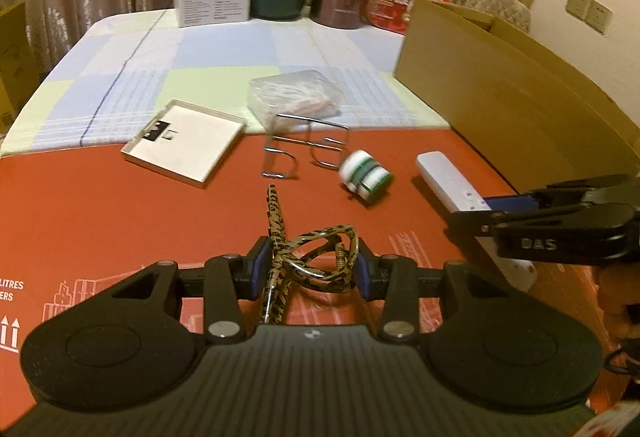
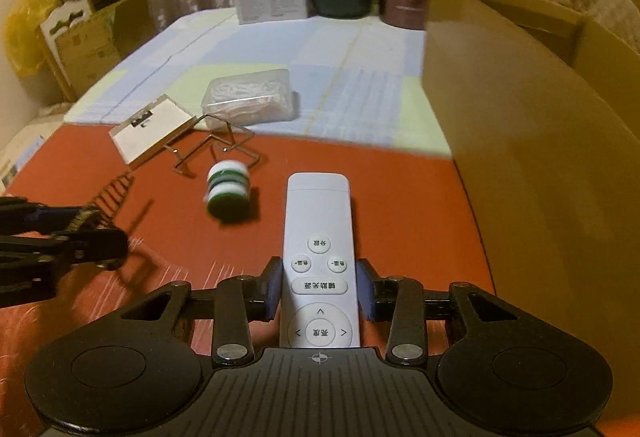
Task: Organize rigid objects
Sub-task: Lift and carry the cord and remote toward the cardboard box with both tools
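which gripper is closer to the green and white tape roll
Right. The right gripper, shut on the white remote, sits just beside the tape roll. The left gripper, holding the leopard-print hair clip, is farther back.

remote point(image 2: 318, 257): near end hidden under the right gripper's body
hair clip point(image 1: 308, 257): lower end hidden behind the left gripper's body
cardboard box point(image 1: 520, 85): cut off by the right edge, inside not visible
white-and-green roll point(image 2: 228, 193): blurred, label unreadable
clear plastic case point(image 1: 294, 97): contents too blurred to tell
red bag point(image 1: 390, 3): partly hidden behind the cardboard box
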`<state>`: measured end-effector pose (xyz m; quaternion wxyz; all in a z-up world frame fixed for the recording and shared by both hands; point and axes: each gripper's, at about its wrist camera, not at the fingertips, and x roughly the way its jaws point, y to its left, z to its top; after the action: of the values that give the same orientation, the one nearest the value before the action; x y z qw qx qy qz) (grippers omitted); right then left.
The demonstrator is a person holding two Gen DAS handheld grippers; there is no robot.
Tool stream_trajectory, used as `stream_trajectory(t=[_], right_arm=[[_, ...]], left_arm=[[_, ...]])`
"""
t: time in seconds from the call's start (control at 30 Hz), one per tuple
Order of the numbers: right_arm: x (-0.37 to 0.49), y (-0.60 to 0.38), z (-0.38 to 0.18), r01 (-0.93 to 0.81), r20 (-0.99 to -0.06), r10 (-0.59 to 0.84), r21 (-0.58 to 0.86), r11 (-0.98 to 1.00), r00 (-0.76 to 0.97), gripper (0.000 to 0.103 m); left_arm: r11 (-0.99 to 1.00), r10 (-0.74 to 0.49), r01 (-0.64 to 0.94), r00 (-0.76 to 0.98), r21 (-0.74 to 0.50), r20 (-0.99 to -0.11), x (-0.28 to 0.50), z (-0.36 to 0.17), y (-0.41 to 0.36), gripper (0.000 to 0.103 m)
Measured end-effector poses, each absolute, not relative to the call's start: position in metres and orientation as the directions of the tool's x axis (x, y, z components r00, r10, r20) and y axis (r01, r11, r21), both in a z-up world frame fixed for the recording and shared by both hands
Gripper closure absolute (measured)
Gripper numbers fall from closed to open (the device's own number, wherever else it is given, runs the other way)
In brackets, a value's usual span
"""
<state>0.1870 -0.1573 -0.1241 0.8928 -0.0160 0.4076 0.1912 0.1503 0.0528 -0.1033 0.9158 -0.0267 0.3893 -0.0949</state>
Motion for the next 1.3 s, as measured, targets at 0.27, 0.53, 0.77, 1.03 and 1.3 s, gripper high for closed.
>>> stream_trajectory(t=[0.27,0.53,0.77,1.03,1.3], right_arm=[[0.138,-0.181,-0.091,-0.313,-0.703,0.347,0.183,0.932,0.621,0.068],[0.106,-0.211,-0.048,-0.301,-0.646,0.356,0.200,0.932,0.675,0.068],[0.094,-0.255,-0.011,-0.252,-0.598,0.320,0.198,0.947,0.735,0.068],[0.103,-0.310,0.019,-0.186,-0.567,0.249,0.169,0.968,0.785,0.068],[0.129,-0.357,0.023,-0.139,-0.590,0.191,0.132,0.981,0.785,0.068]], left_arm=[[0.976,-0.215,0.173,0.695,-0.130,-0.686,0.125,-0.082,0.034,0.066],[0.970,-0.242,0.189,0.713,-0.152,-0.658,0.094,-0.048,0.008,0.066],[0.954,-0.294,0.262,0.724,-0.146,-0.624,0.091,-0.015,-0.032,0.066],[0.923,-0.372,0.355,0.722,-0.150,-0.583,0.108,0.022,-0.087,0.066],[0.889,-0.439,0.430,0.695,-0.160,-0.569,0.137,0.041,-0.137,0.066]])
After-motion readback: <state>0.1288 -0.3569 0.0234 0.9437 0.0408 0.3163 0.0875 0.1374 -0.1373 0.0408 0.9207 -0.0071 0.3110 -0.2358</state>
